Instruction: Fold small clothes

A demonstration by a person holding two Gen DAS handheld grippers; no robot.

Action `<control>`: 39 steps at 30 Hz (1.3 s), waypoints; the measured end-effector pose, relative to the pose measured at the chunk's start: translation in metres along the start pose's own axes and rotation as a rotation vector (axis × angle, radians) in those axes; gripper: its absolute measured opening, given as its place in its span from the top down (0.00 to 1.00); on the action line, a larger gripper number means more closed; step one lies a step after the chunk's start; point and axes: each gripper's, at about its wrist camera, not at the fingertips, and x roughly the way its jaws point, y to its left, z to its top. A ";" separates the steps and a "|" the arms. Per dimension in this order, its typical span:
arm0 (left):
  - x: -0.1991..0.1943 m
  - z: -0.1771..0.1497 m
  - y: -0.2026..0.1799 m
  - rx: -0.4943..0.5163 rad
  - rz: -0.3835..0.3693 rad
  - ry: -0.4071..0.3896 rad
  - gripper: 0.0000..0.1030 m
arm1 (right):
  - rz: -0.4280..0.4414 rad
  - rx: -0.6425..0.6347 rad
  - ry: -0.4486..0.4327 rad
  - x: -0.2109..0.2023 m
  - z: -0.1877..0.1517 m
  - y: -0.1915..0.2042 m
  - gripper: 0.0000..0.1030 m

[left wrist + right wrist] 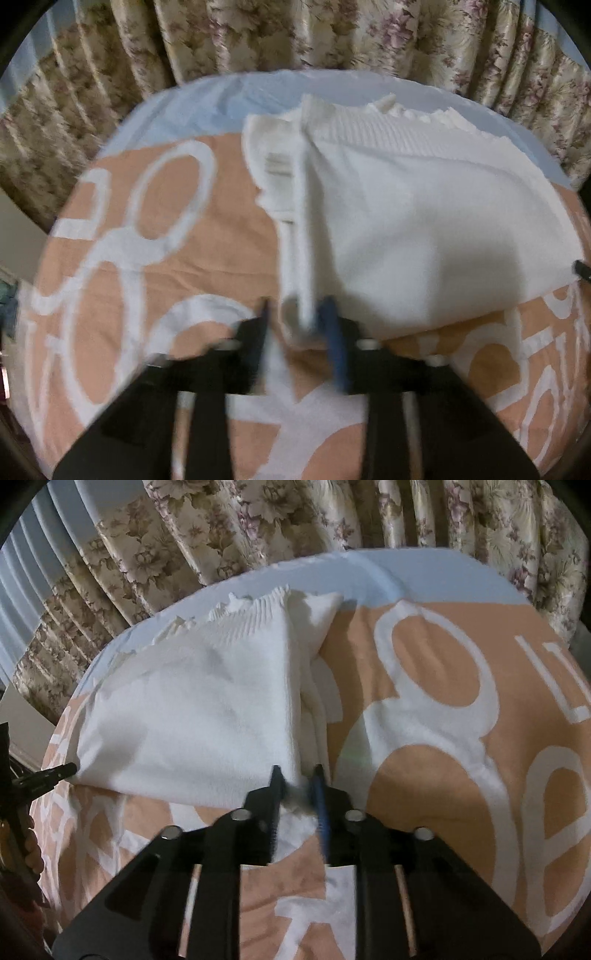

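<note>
We see the white knit garment [424,221] spread over the peach-and-white patterned bedspread [147,258], centre-right in the left wrist view, centre-left in the right wrist view. Left tongs [297,314] sit at its near edge, clamped on a bunched strip of it; motion blur softens that view. Right tongs [297,775] pinch the garment's near corner, lower centre. Floral curtain [258,535] fills the top. Garment's underside is hidden.
</note>
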 end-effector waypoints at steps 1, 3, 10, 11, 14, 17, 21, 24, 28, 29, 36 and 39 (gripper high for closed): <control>-0.007 0.002 0.001 0.004 0.015 -0.016 0.57 | -0.006 -0.013 -0.017 -0.007 0.001 0.001 0.76; -0.019 0.007 0.003 0.009 0.024 -0.041 0.52 | -0.024 -0.046 -0.058 -0.021 0.008 0.008 0.75; -0.015 0.050 -0.027 0.017 -0.011 -0.105 0.41 | -0.022 -0.133 -0.120 -0.011 0.042 0.043 0.66; -0.006 0.060 -0.039 0.017 -0.036 -0.109 0.41 | -0.009 -0.147 -0.122 -0.003 0.047 0.050 0.66; 0.017 0.080 -0.070 0.042 -0.069 -0.109 0.41 | 0.024 -0.185 -0.111 0.030 0.063 0.078 0.66; 0.044 0.096 -0.098 0.081 -0.030 -0.123 0.41 | 0.036 -0.239 -0.094 0.063 0.077 0.106 0.66; 0.069 0.102 -0.098 0.088 0.005 -0.104 0.38 | -0.006 -0.328 -0.054 0.094 0.081 0.120 0.66; 0.071 0.097 -0.079 0.080 0.038 -0.129 0.29 | -0.070 -0.389 -0.064 0.098 0.080 0.112 0.68; 0.072 0.095 -0.047 0.053 0.041 -0.133 0.29 | -0.131 -0.303 -0.080 0.089 0.090 0.064 0.69; 0.072 0.094 -0.043 0.055 0.033 -0.135 0.29 | -0.136 -0.283 -0.085 0.086 0.091 0.053 0.73; 0.053 0.095 -0.041 0.056 0.087 -0.153 0.30 | -0.155 -0.164 -0.126 0.058 0.096 0.012 0.59; 0.037 0.095 -0.047 0.020 -0.018 -0.155 0.29 | -0.090 -0.189 -0.145 0.045 0.091 0.035 0.59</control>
